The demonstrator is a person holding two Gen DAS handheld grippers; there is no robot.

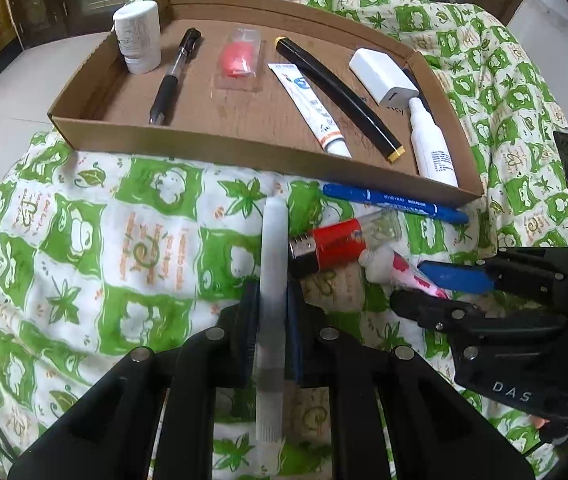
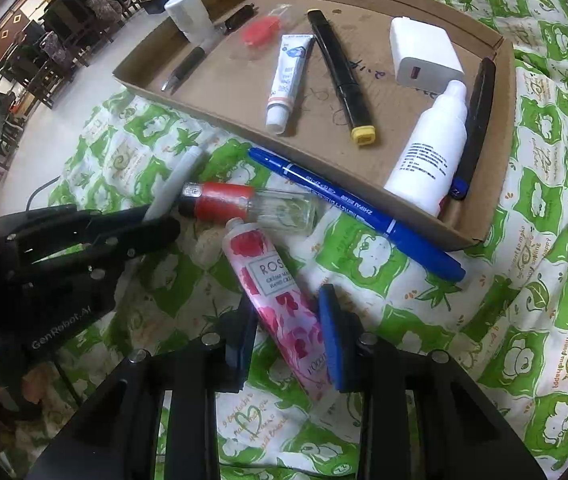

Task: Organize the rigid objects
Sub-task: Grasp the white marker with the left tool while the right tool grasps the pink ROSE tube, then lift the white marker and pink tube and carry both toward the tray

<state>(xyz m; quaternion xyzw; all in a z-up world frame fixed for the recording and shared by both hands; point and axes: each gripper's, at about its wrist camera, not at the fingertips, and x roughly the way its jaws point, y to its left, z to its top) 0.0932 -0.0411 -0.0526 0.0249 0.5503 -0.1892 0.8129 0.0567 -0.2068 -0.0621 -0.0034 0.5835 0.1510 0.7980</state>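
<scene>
Tray [image 1: 63,118] floor is open between pen [image 1: 173,76] and bottle [image 1: 137,38]; marker [image 2: 348,204] and lighter [image 2: 219,202] obstruct its near wall.

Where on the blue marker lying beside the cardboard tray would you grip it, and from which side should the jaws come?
Grip the blue marker at mid-barrel, coming from above with the jaws across its width. It lies flat on the quilt, one side close along the cardboard tray wall, so a side approach looks blocked. The middle is uniform and balanced, clear of the glass bottle.
</scene>
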